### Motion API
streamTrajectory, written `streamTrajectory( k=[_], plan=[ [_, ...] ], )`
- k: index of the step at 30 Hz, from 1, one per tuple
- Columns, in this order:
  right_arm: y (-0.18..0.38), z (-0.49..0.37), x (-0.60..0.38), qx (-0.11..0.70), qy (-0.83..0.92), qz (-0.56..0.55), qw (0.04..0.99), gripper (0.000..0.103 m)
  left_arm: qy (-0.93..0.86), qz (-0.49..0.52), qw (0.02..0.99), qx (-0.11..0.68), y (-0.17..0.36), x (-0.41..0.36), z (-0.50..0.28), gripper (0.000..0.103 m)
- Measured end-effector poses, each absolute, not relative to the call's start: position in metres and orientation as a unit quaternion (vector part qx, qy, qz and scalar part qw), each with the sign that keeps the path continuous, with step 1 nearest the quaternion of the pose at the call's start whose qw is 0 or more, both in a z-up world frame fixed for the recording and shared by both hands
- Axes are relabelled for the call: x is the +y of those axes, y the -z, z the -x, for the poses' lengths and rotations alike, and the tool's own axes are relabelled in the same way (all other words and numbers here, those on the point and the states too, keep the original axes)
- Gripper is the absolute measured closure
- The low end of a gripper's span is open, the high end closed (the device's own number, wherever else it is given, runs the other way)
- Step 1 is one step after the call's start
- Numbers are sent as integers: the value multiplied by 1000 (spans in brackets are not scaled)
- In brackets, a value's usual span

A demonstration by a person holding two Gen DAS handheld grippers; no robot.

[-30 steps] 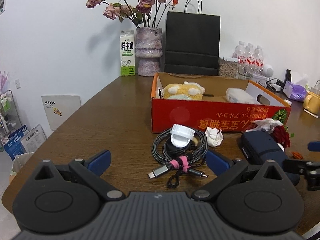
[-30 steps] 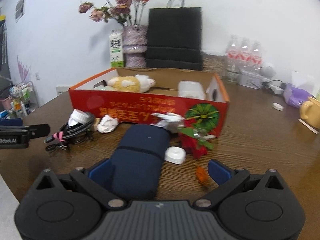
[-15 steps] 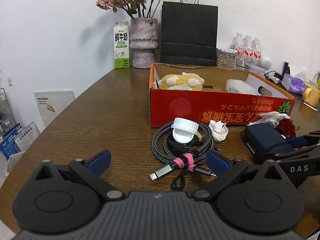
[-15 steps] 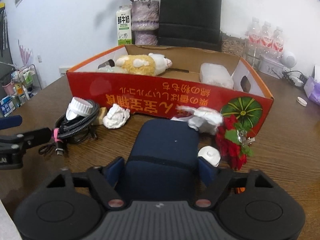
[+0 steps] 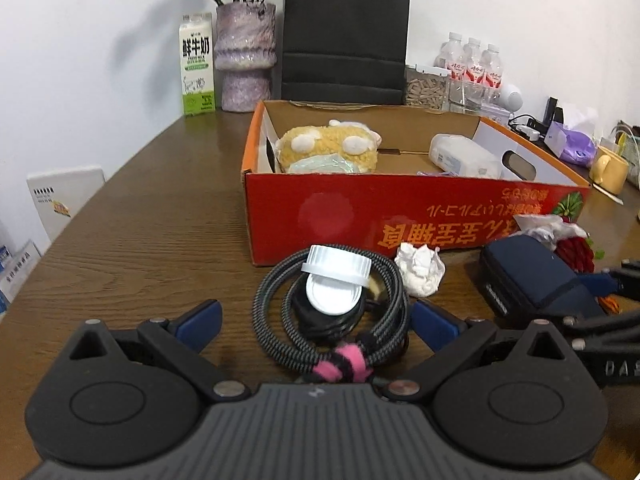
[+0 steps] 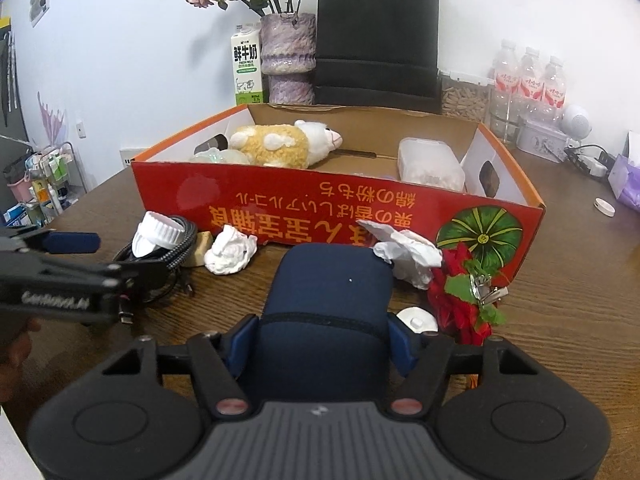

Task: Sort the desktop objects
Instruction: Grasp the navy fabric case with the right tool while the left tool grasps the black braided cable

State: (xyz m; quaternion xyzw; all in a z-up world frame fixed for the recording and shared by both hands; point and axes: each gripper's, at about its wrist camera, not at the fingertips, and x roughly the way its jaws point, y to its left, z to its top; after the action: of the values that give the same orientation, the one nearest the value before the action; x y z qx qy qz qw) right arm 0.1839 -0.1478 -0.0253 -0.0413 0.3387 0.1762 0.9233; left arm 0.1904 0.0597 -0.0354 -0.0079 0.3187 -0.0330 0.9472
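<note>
My right gripper (image 6: 322,344) was closing on the dark blue pouch (image 6: 330,300), and its blue pads (image 6: 240,340) already pressed against both sides of the near end. The pouch lay flat on the wooden table (image 6: 560,300) near its front edge, its far end pointing at the red cardboard box (image 6: 320,212). A crumpled white tissue (image 6: 408,254) touched the pouch's far right corner, and a red artificial flower (image 6: 460,300) with a metal clip lay just to the right. A small white cap (image 6: 418,320) sat beside my right pad.

My left gripper (image 5: 314,320) stood wide apart around the coiled braided cable (image 5: 332,320), gripping nothing. The cable, bound by a pink strap (image 5: 344,366), lay between the pads without either one touching it. A white bottle cap (image 5: 336,268) and a white disc (image 5: 330,294) rested on the coil. Another ball of white paper (image 5: 420,270) lay just right of the coil, close to the box's front wall.

The box sat mid-table, holding a yellow plush toy (image 5: 328,150) at its left end and a white packet (image 5: 464,156) toward the right. Along the table's far edge stood a milk carton (image 5: 196,66), a purple vase (image 5: 246,64) and a black paper bag (image 5: 346,36).
</note>
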Motion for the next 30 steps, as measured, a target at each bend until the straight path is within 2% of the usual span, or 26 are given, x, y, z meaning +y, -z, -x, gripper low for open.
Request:
streamTrajectory(
  k=[9,12,16,30],
  plan=[
    [28,-184,-148,332,-182,43,924,37,42,33,941,334,43,63,-206,0],
    [29,-184,-148,330,-183,45,925,37,46,36,942,330,42,63,-204,10],
    [29,-183,-148,329,-184,43,925,37,44,37,943,328,41,61,-203,11],
    [9,-163,-154,302,-196,31,932,38,28,23,957,288,13,54,-178,13]
  ],
)
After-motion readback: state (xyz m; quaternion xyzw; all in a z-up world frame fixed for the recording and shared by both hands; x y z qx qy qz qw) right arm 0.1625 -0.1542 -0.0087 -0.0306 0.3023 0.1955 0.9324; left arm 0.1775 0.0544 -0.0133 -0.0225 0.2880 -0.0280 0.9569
